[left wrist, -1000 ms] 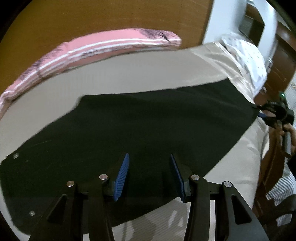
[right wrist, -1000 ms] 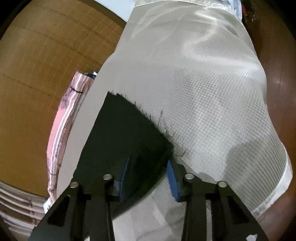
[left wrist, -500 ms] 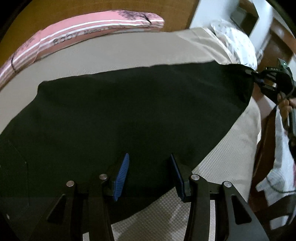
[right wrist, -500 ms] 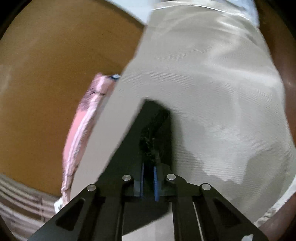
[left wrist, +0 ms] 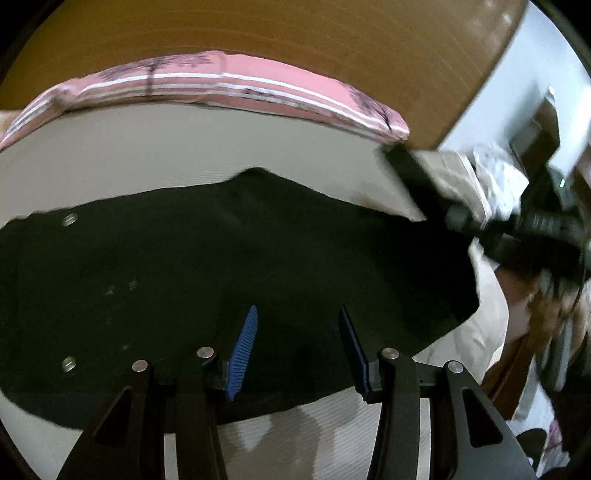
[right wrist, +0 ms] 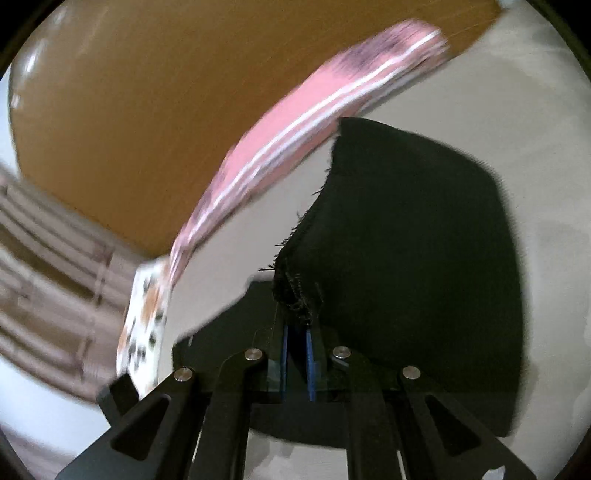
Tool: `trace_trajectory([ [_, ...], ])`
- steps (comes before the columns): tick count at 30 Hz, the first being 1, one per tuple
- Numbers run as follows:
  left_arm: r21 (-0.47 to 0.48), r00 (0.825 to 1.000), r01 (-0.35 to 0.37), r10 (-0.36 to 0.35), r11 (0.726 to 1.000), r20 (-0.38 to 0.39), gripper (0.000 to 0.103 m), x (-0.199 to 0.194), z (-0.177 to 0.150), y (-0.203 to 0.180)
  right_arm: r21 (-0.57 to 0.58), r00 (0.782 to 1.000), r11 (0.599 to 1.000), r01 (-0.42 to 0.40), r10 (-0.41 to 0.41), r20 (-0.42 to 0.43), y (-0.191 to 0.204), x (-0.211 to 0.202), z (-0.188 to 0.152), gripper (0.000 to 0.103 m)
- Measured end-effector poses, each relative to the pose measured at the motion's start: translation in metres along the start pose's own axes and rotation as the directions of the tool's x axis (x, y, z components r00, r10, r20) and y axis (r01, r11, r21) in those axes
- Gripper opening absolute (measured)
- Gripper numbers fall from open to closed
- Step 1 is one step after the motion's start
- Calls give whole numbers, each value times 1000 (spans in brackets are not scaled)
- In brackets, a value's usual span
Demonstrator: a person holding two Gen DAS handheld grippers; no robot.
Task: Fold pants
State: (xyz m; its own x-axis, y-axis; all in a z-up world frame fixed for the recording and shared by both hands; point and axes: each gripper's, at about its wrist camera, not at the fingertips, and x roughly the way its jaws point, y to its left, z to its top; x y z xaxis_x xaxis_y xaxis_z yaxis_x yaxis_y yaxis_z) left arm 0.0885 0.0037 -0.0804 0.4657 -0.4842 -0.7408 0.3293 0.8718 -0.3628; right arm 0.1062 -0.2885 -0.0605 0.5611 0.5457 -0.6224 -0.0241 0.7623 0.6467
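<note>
Closest to the right wrist camera, the right gripper point(right wrist: 295, 354) has its blue pads pinched almost together on the frayed hem of the black pants point(right wrist: 413, 236), and the cloth stands up from the jaws in a raised flap, which looks like the leg end being carried over the rest of the garment to make the fold. The jaws have just been closing, with the hem between them. In the left wrist view the left gripper point(left wrist: 297, 347) hangs over the wide body of the pants with its pads about half apart and nothing between them; whether the tips touch the cloth I cannot tell, but it seems placed to steady the near part while the far end is brought across. Two metal rivets or buttons show near the left edge of the fabric, so that is probably the waist end. The pants lie spread on a bed with a beige textured bedspread point(left wrist: 155, 155), the lifted end at the right where the other gripper comes in, blurred. Beyond them a pink striped pillow point(left wrist: 258, 85) lies along the far side against a brown wooden headboard point(left wrist: 295, 33), and a white wall point(left wrist: 517, 88) shows at the far right.
</note>
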Motion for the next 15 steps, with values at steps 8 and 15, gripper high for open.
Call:
trace_trajectory([
  [8,-54,1000,6,-6,999,14,48,-10,-14,24,-142,964,987,81,-114,-241,21,83,-65,9],
  [15,-55,999,46,-45,997,22,48,-11,-11,22,-191,963,980,52,-100,-248,35,81,-69,9],
])
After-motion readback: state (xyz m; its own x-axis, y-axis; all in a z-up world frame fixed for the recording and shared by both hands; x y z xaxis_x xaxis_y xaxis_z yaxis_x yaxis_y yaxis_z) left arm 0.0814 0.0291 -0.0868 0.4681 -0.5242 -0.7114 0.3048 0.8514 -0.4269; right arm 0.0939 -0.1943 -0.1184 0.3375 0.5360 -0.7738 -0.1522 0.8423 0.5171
